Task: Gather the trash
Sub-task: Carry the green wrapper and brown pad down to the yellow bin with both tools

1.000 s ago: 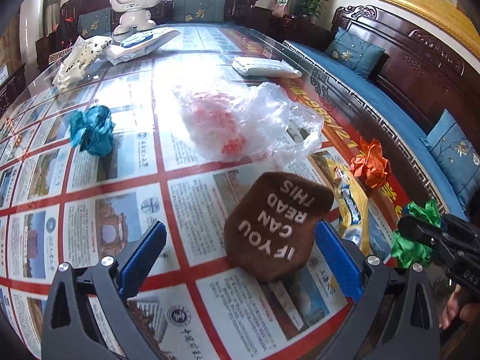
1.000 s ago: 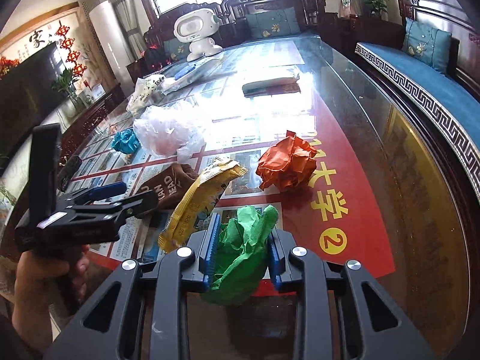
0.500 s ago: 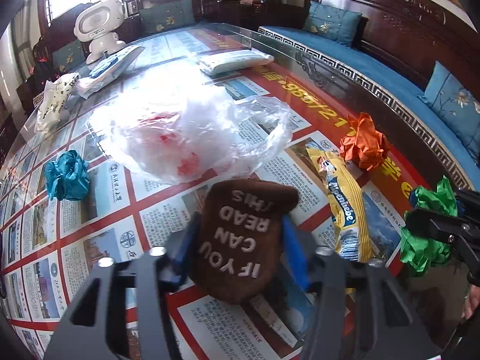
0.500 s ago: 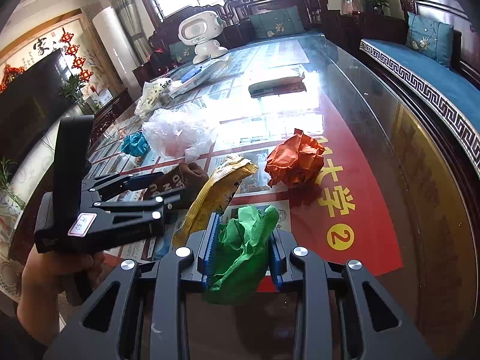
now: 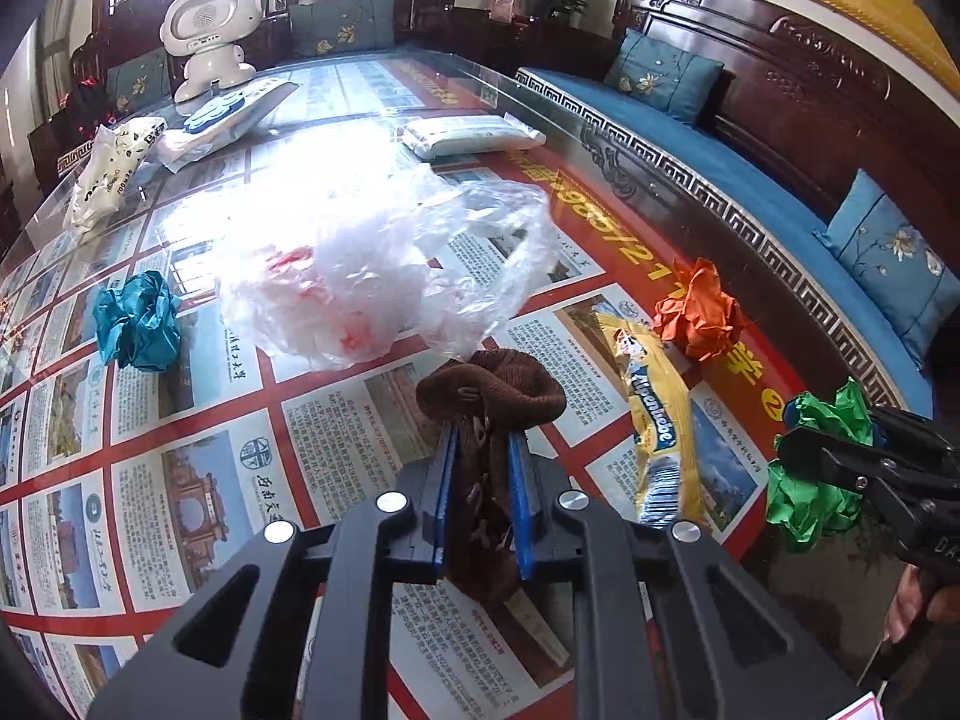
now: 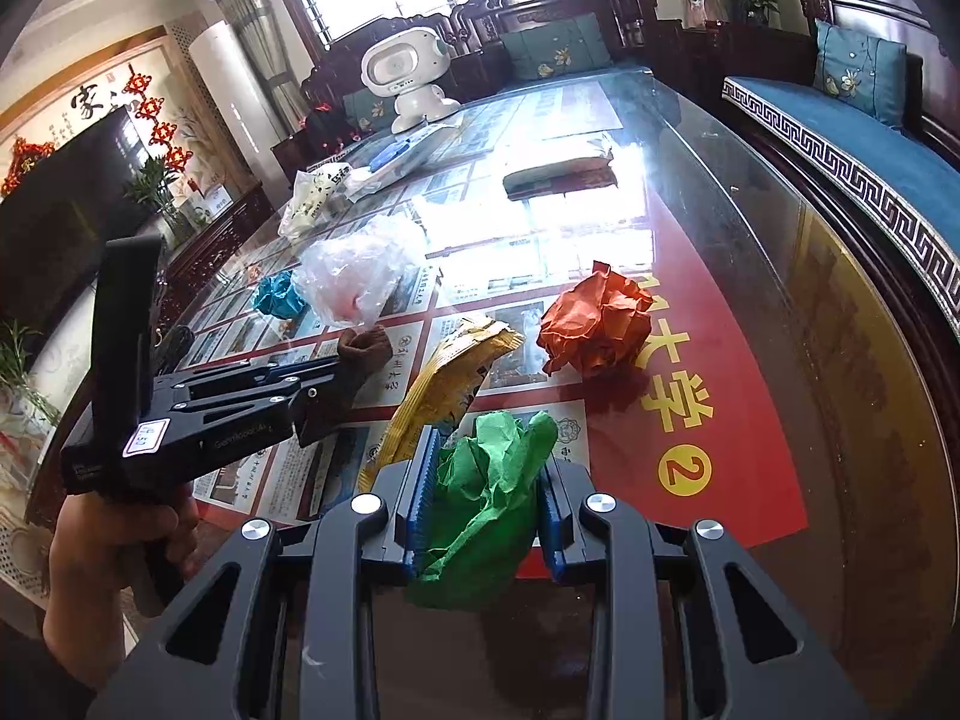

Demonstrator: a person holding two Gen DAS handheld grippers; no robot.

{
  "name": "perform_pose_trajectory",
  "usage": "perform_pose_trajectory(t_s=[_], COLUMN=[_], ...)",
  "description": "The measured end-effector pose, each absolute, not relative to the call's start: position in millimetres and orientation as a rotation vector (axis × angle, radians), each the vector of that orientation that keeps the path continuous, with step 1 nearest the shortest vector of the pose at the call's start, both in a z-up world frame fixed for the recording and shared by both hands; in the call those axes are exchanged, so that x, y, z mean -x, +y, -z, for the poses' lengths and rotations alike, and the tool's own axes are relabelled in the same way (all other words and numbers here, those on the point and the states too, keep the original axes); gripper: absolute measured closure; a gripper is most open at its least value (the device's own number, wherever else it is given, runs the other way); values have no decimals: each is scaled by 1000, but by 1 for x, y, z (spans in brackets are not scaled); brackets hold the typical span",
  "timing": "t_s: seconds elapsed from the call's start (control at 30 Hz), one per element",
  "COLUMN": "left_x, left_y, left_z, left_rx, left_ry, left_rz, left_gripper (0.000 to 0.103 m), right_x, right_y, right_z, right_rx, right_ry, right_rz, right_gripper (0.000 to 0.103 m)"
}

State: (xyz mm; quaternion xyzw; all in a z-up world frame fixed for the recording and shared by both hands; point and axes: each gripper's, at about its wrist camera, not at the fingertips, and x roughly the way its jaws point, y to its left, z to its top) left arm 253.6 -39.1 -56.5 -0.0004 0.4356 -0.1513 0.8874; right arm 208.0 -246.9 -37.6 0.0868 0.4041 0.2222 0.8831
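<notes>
Two blue pads of the left gripper [image 5: 483, 468] are pressed together on a brown fabric piece [image 5: 489, 402] in the lower centre of the left wrist view. Its long axis runs up and down the frame, and its bunched, ribbed top spills out above the pads. Above it lies a thin, wrinkled clear plastic bag [image 5: 360, 276] on the glass table [image 5: 198, 420]. A yellow snack wrapper [image 5: 657, 420], long and flat, points from the lower right toward the upper centre. A crumpled orange paper ball [image 5: 699, 315] sits beside its far end, and a teal paper ball [image 5: 138, 324] lies at the left.

In the right wrist view, the right gripper [image 6: 489, 498] is clamped on a crumpled green paper ball [image 6: 492, 492] in the lower centre, held above the table's near edge. The wad stands roughly upright between the ridged blue pads.
</notes>
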Motion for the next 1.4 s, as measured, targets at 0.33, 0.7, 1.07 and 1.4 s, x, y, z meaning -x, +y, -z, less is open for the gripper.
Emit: perform_pose_trajectory(t_s=[0.33, 0.7, 1.07, 1.4], left_x=[-223, -176, -107, -19], left_y=[-35, -29, -21, -24], left_z=[33, 13, -9, -17], left_rx=[12, 2, -20, -29], left_ry=[841, 805, 764, 733], left_rz=[336, 356, 371, 420], left_gripper=[87, 87, 87, 87], right_x=[-197, -162, -96, -7], right_y=[-245, -235, -228, -229], right_z=[27, 1, -25, -38], right_rx=[-186, -181, -155, -147], right_ry=[823, 783, 752, 726], right_rz=[-474, -510, -558, -622], right_gripper=[74, 74, 74, 74])
